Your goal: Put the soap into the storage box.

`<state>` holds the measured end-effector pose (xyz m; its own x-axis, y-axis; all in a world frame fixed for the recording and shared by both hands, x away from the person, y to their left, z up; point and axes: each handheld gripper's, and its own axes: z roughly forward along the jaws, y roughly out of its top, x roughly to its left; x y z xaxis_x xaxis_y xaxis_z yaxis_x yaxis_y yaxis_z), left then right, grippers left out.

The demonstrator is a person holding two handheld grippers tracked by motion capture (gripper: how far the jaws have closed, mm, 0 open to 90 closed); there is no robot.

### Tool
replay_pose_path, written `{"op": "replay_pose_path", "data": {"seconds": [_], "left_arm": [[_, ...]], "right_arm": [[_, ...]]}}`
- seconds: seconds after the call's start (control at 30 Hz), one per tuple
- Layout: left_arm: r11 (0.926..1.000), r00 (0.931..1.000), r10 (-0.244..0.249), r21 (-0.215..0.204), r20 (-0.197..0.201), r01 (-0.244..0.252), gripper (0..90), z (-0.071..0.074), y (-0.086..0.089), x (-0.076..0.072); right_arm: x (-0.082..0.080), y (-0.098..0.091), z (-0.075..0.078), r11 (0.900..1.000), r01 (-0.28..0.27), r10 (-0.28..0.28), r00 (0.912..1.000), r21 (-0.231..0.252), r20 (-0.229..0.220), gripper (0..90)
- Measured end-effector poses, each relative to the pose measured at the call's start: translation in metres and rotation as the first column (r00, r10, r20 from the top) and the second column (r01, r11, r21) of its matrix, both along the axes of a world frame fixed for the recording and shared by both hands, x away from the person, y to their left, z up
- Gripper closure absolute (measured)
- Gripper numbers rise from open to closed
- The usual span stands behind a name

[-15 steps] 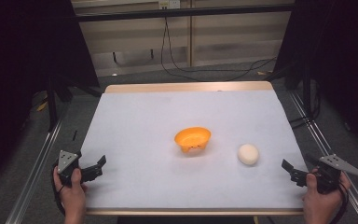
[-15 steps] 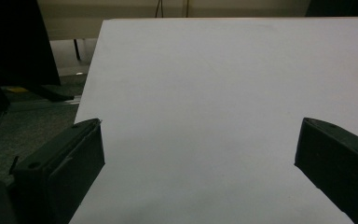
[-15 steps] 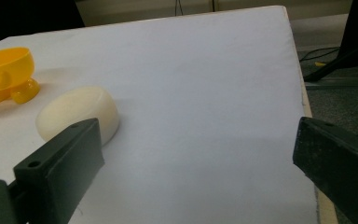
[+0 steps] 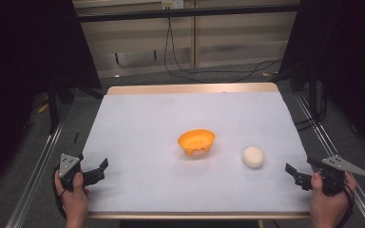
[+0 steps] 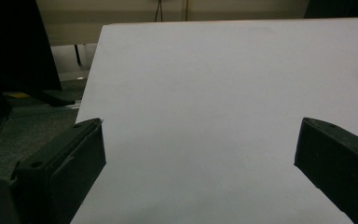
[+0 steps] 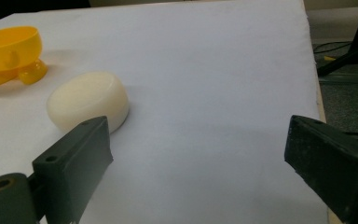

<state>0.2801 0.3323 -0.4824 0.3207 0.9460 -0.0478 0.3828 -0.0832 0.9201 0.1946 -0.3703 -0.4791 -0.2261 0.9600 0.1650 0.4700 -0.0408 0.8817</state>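
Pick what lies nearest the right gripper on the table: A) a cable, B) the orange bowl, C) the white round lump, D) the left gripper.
C: the white lump lies just ahead of the right gripper, whose jaws stand open and apart from it; the orange bowl sits farther off.

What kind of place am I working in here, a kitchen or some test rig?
Most likely a lab recording rig, not a kitchen. A white-covered table stands between metal rails on a carpeted floor, with dark screens at the sides and loose cables behind. On it sit just an orange bowl and a white lump.
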Motion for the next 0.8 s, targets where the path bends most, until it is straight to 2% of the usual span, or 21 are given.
{"op": "replay_pose_path", "data": {"seconds": [0.03,0.13,0.17,0.2,0.3,0.33,0.43,0.47,0.53,0.57,0.6,0.73,0.77,0.8], "left_arm": [[1.0,1.0,0.0,-0.001,0.0,0.0,1.7,0.0,0.0,0.0],[1.0,1.0,-0.003,0.002,-0.001,0.003,1.8,0.0,0.0,0.0],[1.0,1.0,-0.003,0.005,-0.002,0.003,1.8,0.0,0.0,0.0],[1.0,1.0,-0.003,0.005,-0.001,0.003,1.8,0.0,0.0,0.0],[1.0,1.0,-0.006,0.007,-0.003,0.006,1.9,0.0,0.0,0.001],[1.0,1.0,-0.006,0.007,-0.003,0.006,1.9,0.0,0.0,0.001],[0.9999,1.0,-0.008,0.008,-0.004,0.008,1.9,0.0,0.0,0.001],[1.0,1.0,-0.008,0.006,-0.002,0.008,1.9,0.0,0.0,0.001],[1.0,1.0,-0.008,0.005,-0.003,0.008,1.9,0.0,0.0,0.001],[1.0,1.0,-0.008,0.005,-0.003,0.008,1.9,0.0,0.0,0.001],[1.0,1.0,-0.008,0.005,-0.004,0.008,1.9,0.0,0.0,0.001],[0.9999,0.9999,-0.009,0.009,-0.006,0.009,1.9,0.0,0.0,0.001],[0.9999,0.9999,-0.009,0.009,-0.006,0.009,1.9,0.0,0.0,0.001],[0.9999,0.9999,-0.008,0.012,-0.006,0.008,1.9,0.0,0.0,0.001]], "right_arm": [[0.0,-0.001,0.003,0.9997,-0.016,0.016,0.9998,-0.02,-0.016,7.3],[0.001,-0.001,0.005,0.9987,-0.035,0.033,0.9989,-0.038,-0.032,7.3],[0.003,-0.002,0.008,0.996,-0.057,0.053,0.9969,-0.068,-0.057,7.0],[0.005,-0.002,0.009,0.9955,-0.065,0.06,0.9958,-0.069,-0.069,5.8],[0.01,-0.001,0.011,0.9888,-0.094,0.08,0.9898,-0.116,-0.117,1.8],[0.01,-0.001,0.011,0.9888,-0.094,0.08,0.9898,-0.116,-0.117,1.8],[0.018,0.002,0.013,0.9815,-0.136,0.111,0.9781,-0.135,-0.176,0.0],[0.022,0.004,0.014,0.9766,-0.156,0.123,0.9708,-0.148,-0.206,0.0],[0.026,0.007,0.016,0.9726,-0.172,0.134,0.9642,-0.156,-0.229,0.0],[0.026,0.007,0.016,0.9726,-0.172,0.134,0.9642,-0.156,-0.229,0.0],[0.031,0.009,0.018,0.9683,-0.189,0.144,0.9568,-0.163,-0.252,0.0],[0.037,0.014,0.02,0.9613,-0.216,0.161,0.9439,-0.17,-0.288,0.0],[0.037,0.014,0.02,0.9613,-0.216,0.161,0.9439,-0.17,-0.288,0.0],[0.041,0.016,0.022,0.9592,-0.23,0.171,0.9355,-0.165,-0.309,0.0]]}}
